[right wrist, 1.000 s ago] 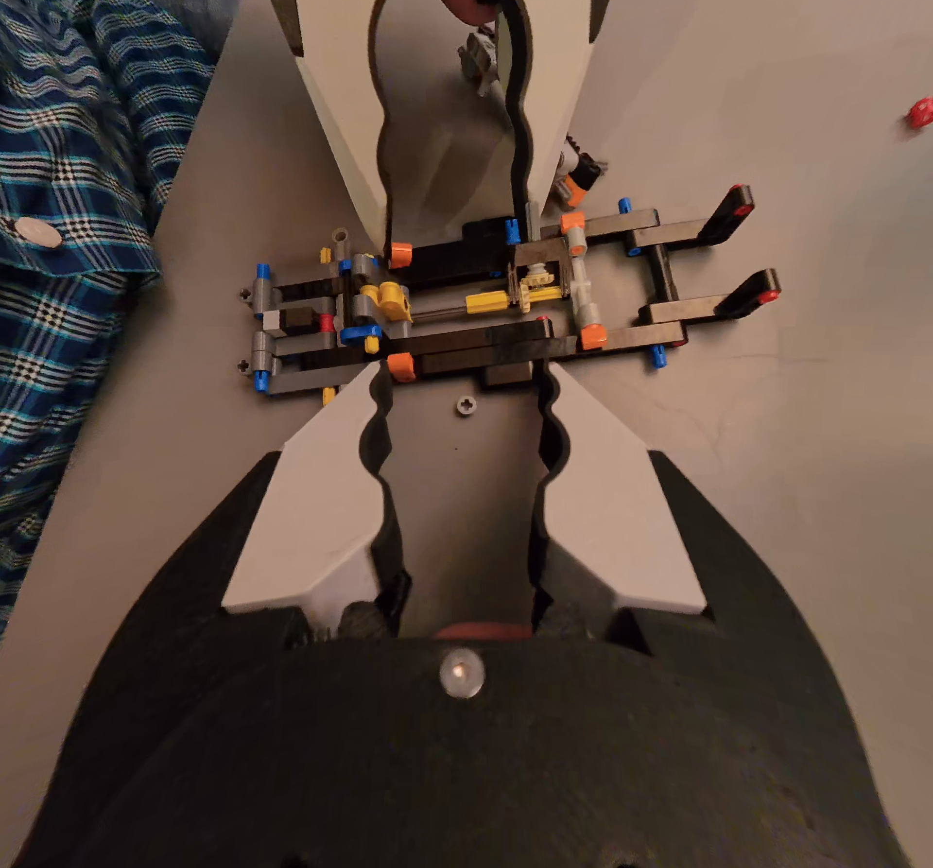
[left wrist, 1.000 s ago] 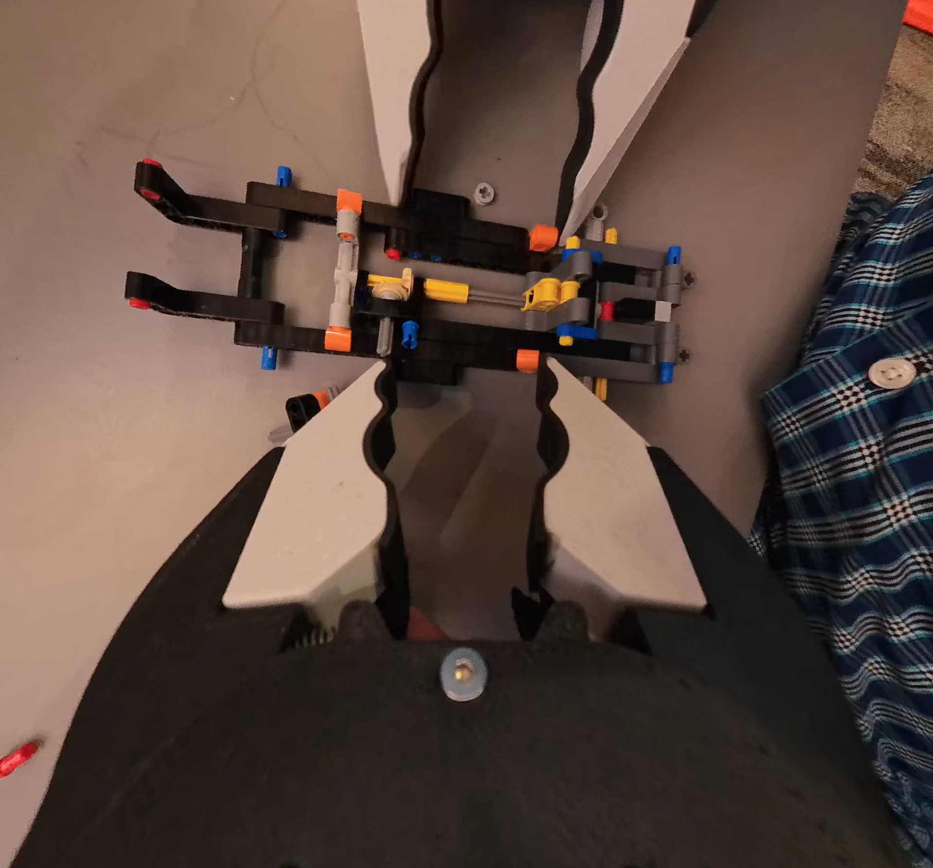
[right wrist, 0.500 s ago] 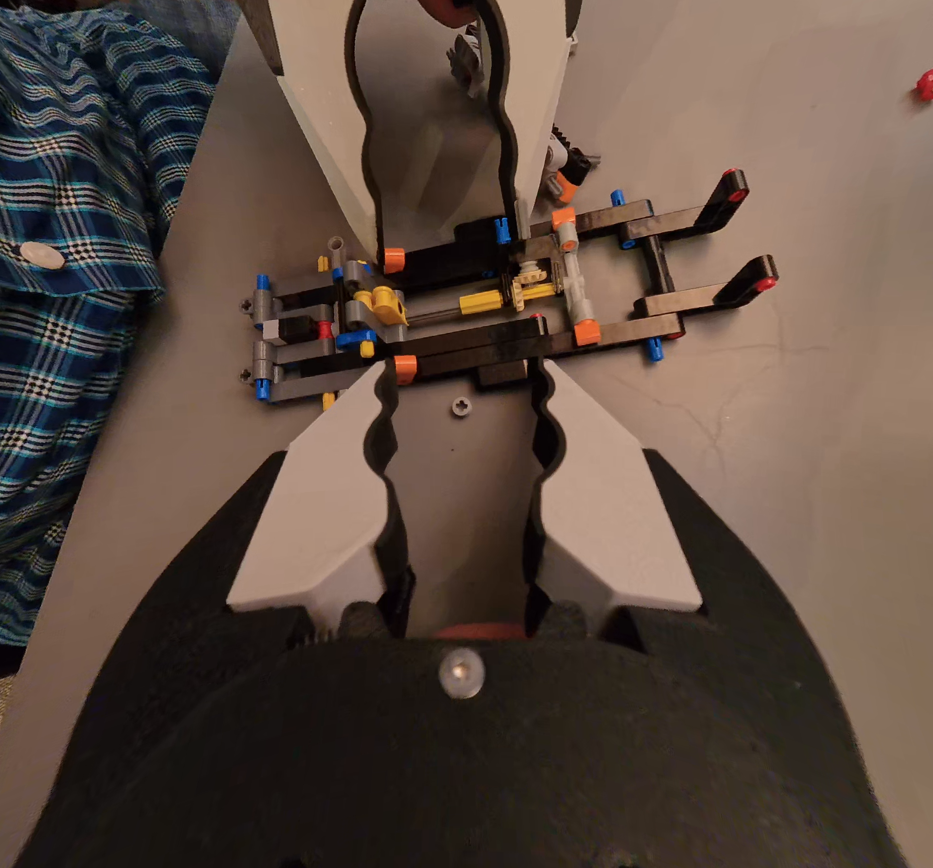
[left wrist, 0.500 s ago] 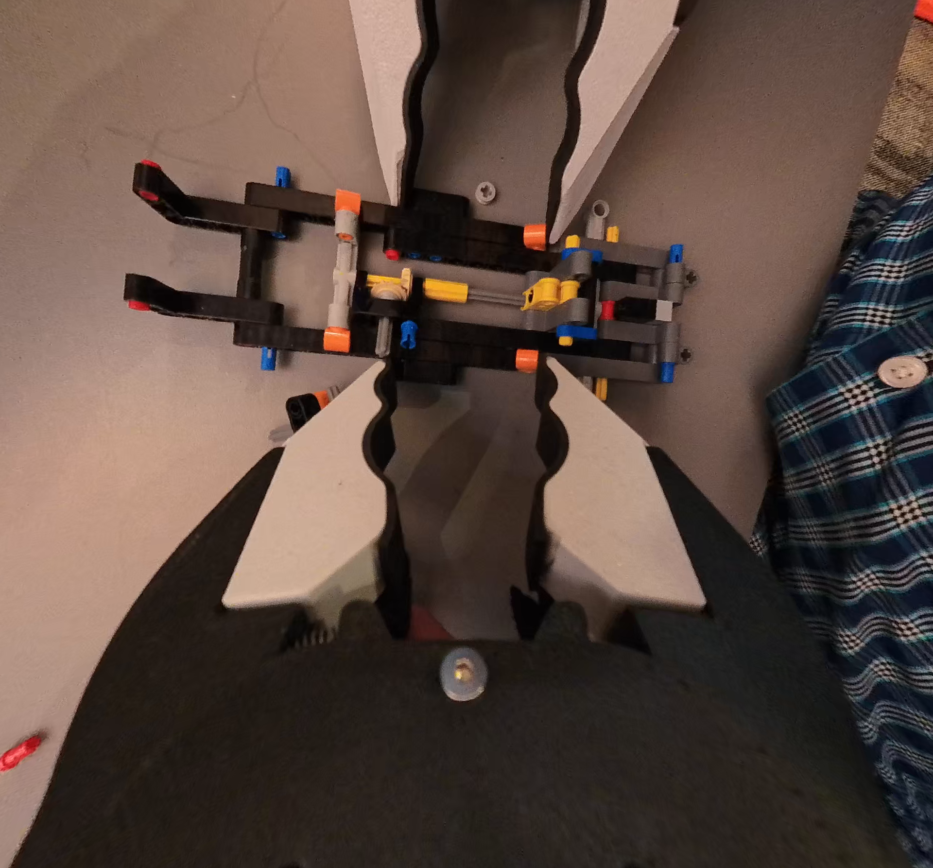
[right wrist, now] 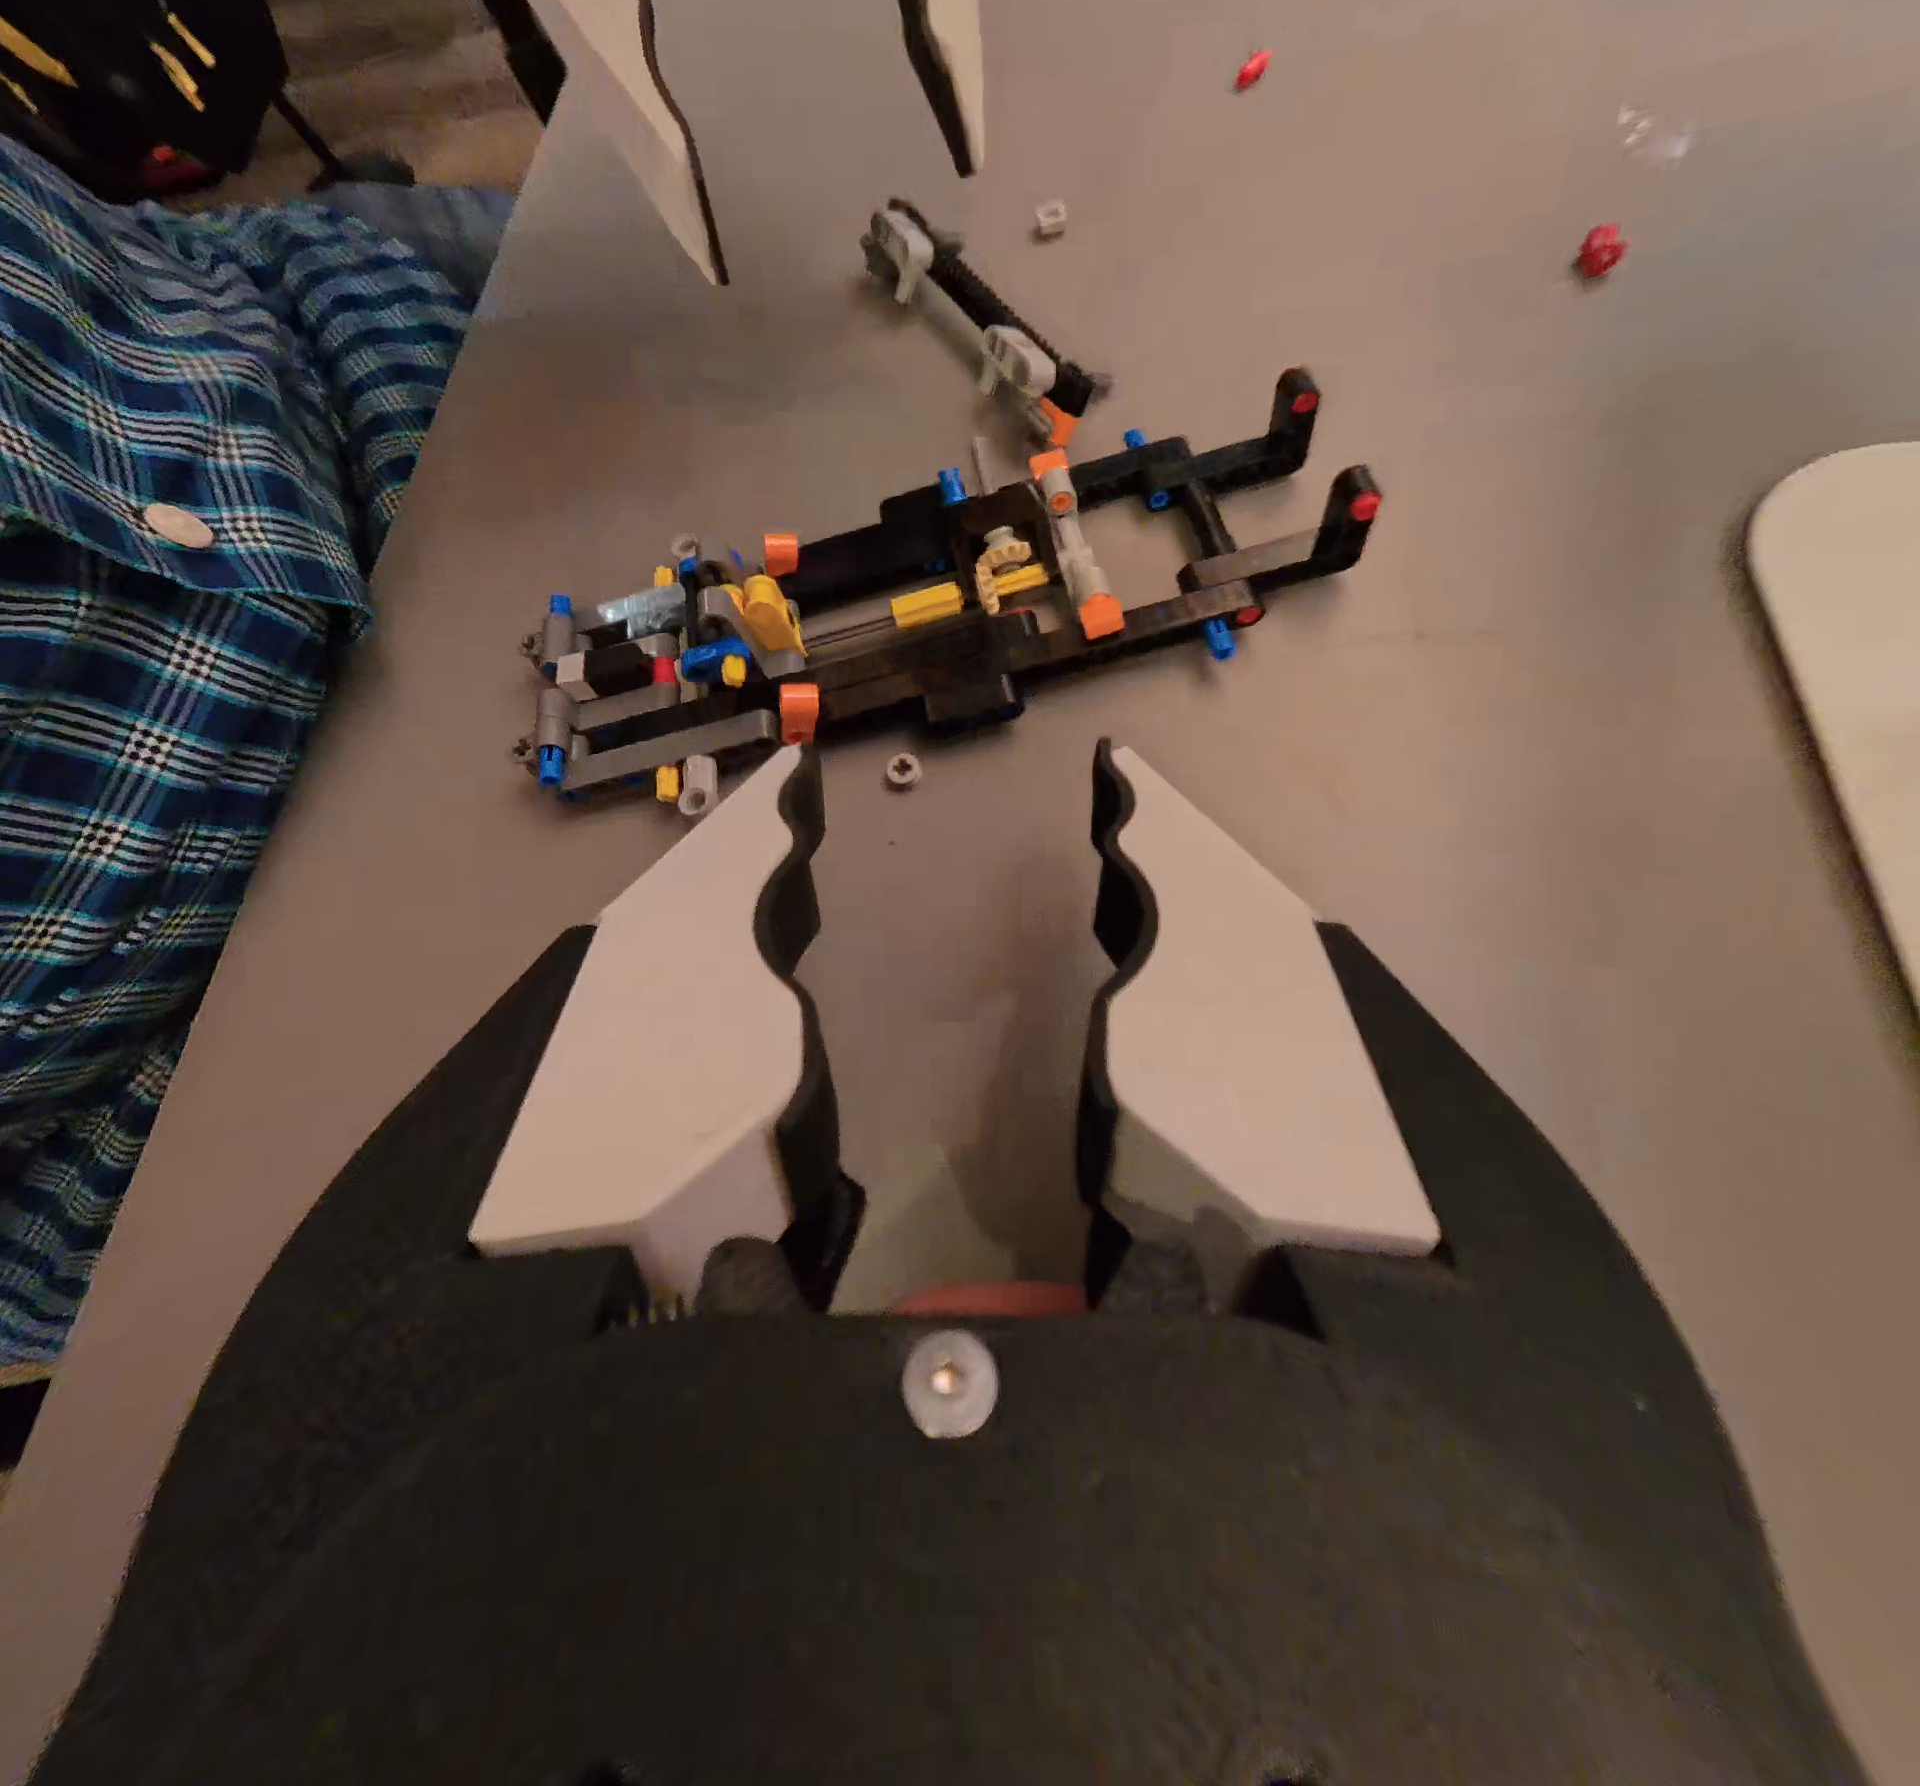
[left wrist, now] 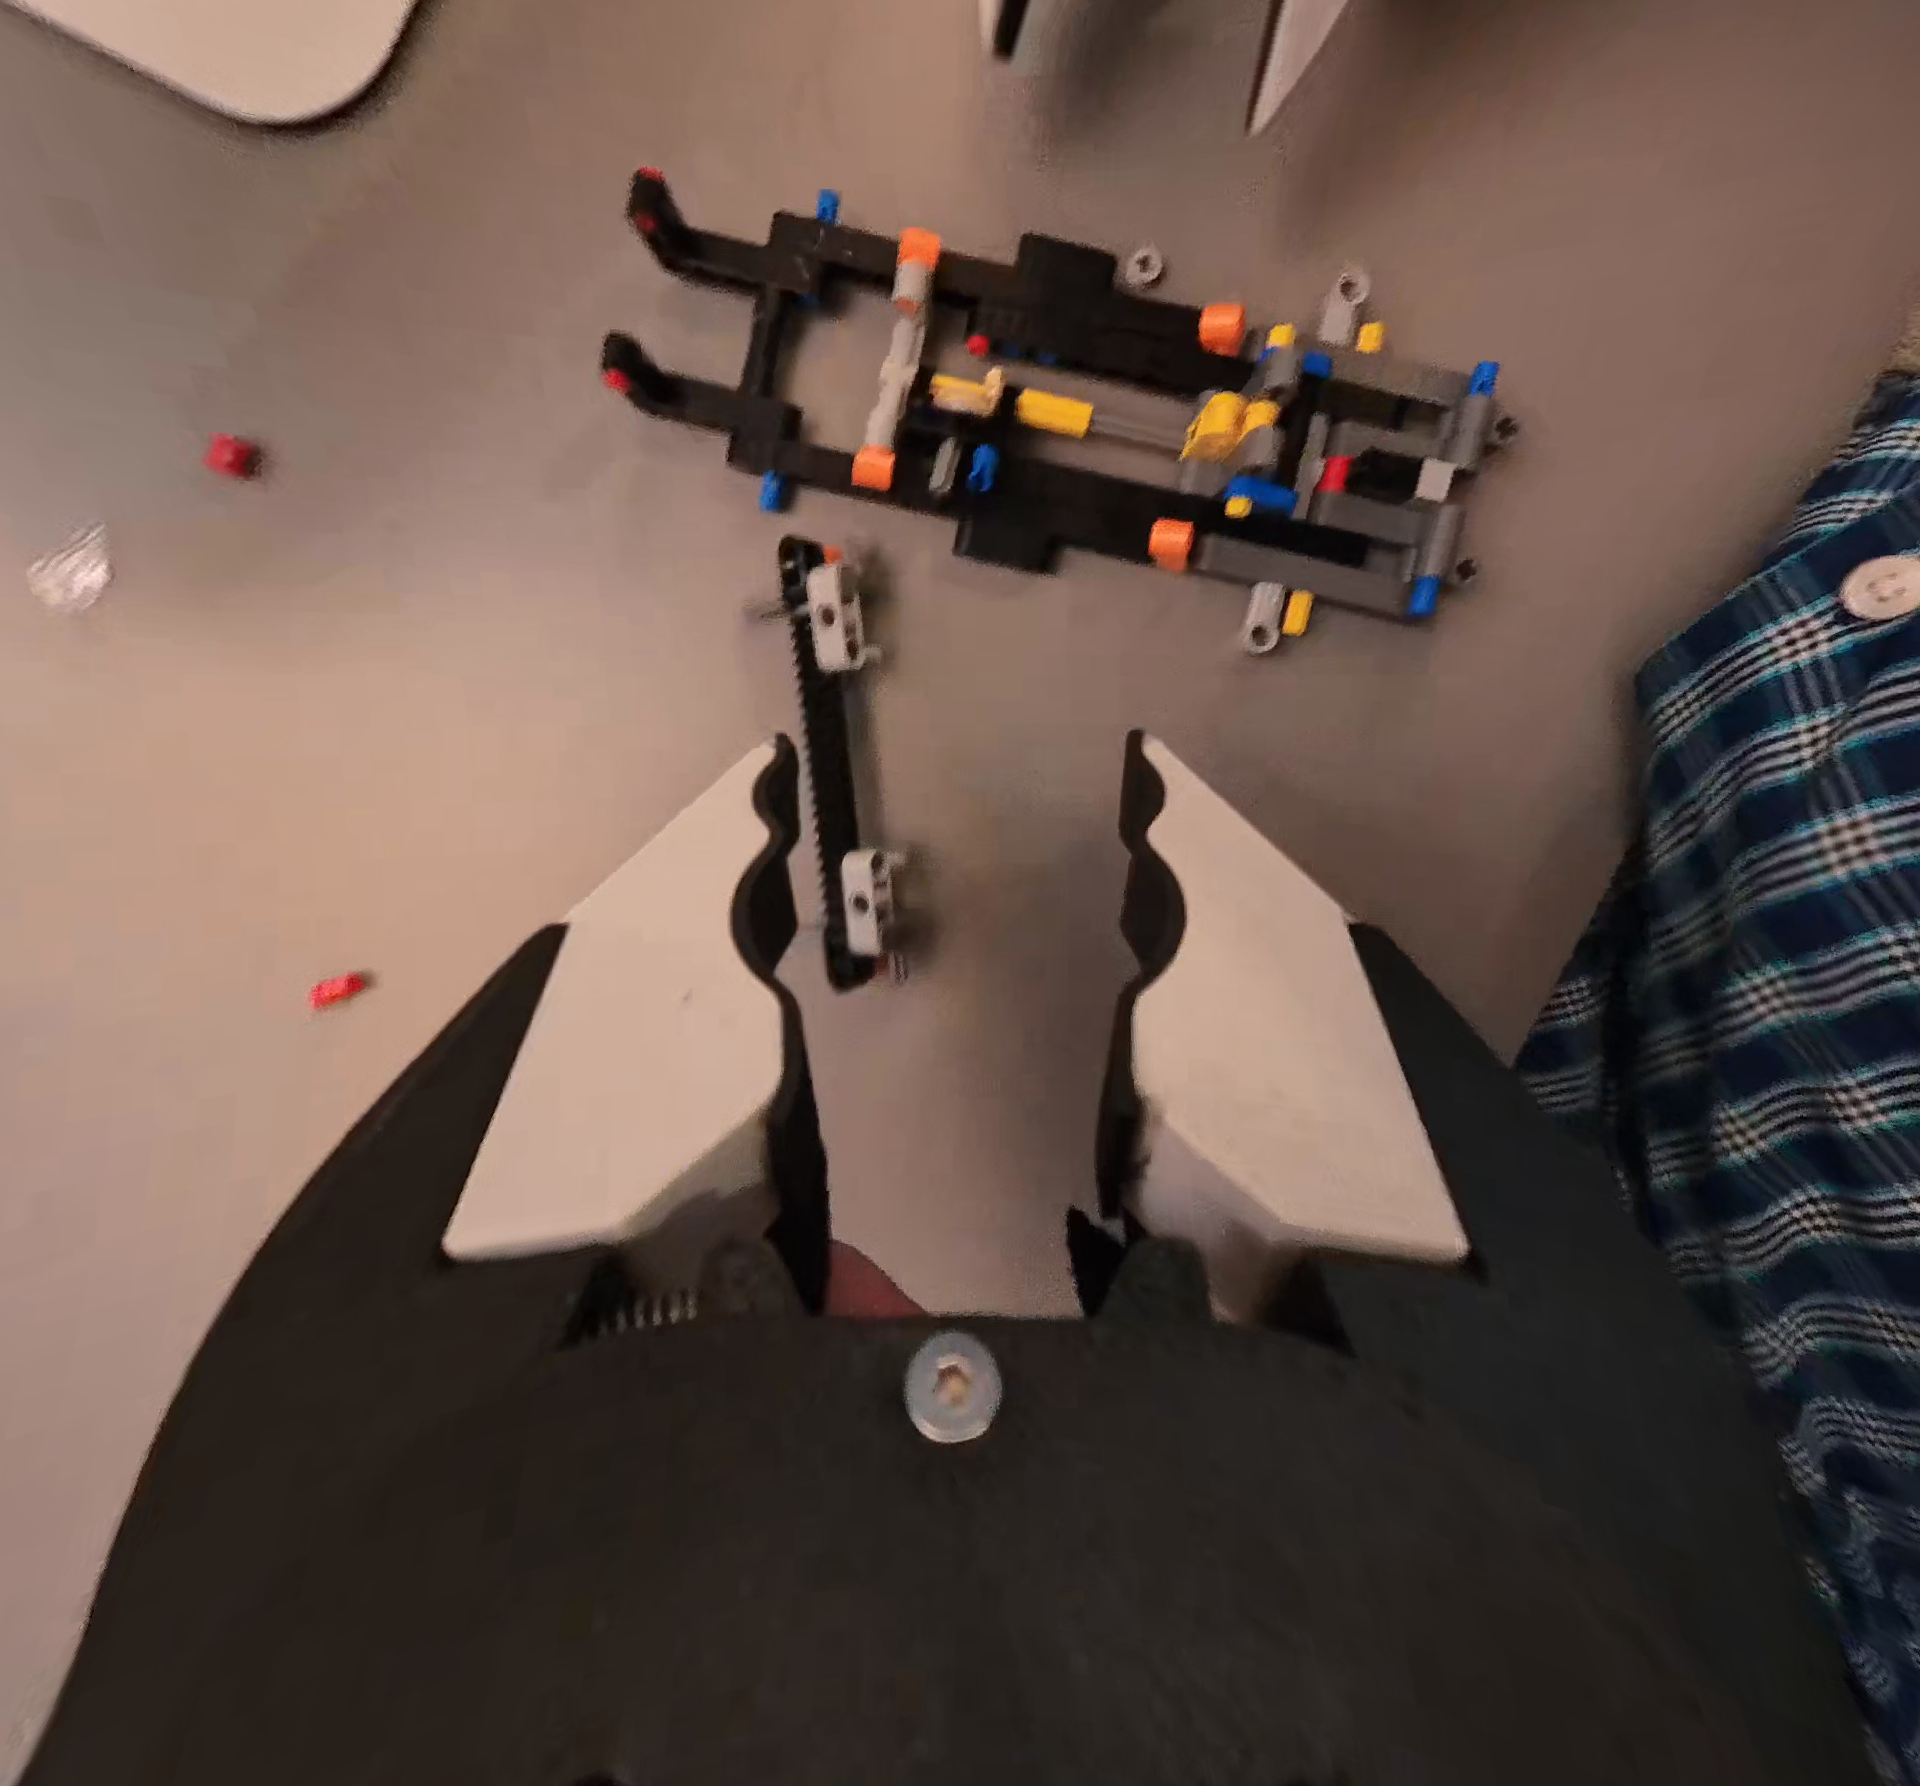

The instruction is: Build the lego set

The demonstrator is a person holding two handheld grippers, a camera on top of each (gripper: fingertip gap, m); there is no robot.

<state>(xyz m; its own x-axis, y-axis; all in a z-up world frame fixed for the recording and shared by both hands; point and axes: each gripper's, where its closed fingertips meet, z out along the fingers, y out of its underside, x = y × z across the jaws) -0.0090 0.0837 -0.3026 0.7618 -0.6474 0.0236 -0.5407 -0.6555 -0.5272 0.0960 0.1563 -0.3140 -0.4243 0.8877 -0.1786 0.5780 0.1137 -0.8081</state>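
Note:
The lego chassis (left wrist: 1081, 302), black and grey beams with orange, yellow and blue parts, lies flat on the grey table. A loose black toothed rack with two light grey connectors (left wrist: 831, 770) lies just in front of it, beside my left gripper's left fingertip. My left gripper (left wrist: 956, 749) is open and empty, back from the chassis. My right gripper (right wrist: 953, 754) is open and empty, its tips just short of the chassis (right wrist: 935, 666). In the right wrist view the rack (right wrist: 997, 354) lies beyond the chassis, and the left gripper (right wrist: 842, 224) hovers above it.
Small red pieces (left wrist: 231, 455) (left wrist: 338, 990) and a clear piece (left wrist: 68, 573) lie scattered on the left. A grey bush (right wrist: 904, 768) lies by the chassis. A white board (right wrist: 1849, 645) sits at one side. A person's plaid shirt (left wrist: 1766, 905) is at the table edge. The left gripper's tips are roughly 15 cm from the right gripper's. Measured from the fingertips, the clear piece (left wrist: 68, 573) is 20 cm or so from the left gripper and 25 cm from the right.
Both grippers have drawn back and up from the chassis, which they flanked closely before. The rack assembly, mostly hidden under the left finger, now shows in full.

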